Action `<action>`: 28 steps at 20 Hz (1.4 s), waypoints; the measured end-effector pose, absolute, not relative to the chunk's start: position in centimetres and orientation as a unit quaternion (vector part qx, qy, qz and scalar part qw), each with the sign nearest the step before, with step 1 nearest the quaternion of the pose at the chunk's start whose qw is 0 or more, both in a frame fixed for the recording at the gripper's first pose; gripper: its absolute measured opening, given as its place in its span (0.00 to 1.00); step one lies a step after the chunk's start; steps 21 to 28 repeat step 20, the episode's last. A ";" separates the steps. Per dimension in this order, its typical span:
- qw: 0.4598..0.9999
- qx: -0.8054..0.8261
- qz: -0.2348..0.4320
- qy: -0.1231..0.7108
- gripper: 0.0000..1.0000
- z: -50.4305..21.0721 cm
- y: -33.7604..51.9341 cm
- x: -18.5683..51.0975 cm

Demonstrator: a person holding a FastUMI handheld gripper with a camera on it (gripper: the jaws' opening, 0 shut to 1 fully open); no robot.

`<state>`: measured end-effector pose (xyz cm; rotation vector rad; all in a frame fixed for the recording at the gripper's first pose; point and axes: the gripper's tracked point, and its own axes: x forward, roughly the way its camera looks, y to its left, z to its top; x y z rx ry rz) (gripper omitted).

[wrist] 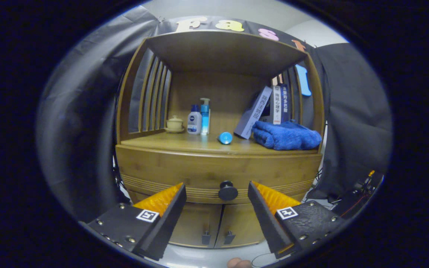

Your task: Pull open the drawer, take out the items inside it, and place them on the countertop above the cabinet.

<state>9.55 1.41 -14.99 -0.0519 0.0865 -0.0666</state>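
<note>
Wooden drawer [218,175] shut; fingers [162,216] apart, flanking knob [228,191].

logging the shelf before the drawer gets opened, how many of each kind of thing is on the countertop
bottles: 2
lidded cup: 1
blue tube: 1
books: 2
blue towel: 1
total: 7
The hand-held gripper is open, with the closed drawer's knob between its fingers.

Tool [217,190] fingers wide apart, empty.
</note>
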 end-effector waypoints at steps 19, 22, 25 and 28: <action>0.999 -0.013 -0.049 0.014 0.99 2.7 -4.3 -6.3; 0.999 -0.007 -0.049 0.016 0.99 2.9 -4.5 -6.5; 0.999 -0.007 -0.049 0.016 0.99 2.9 -4.5 -6.5; 0.999 -0.007 -0.049 0.016 0.99 2.9 -4.5 -6.5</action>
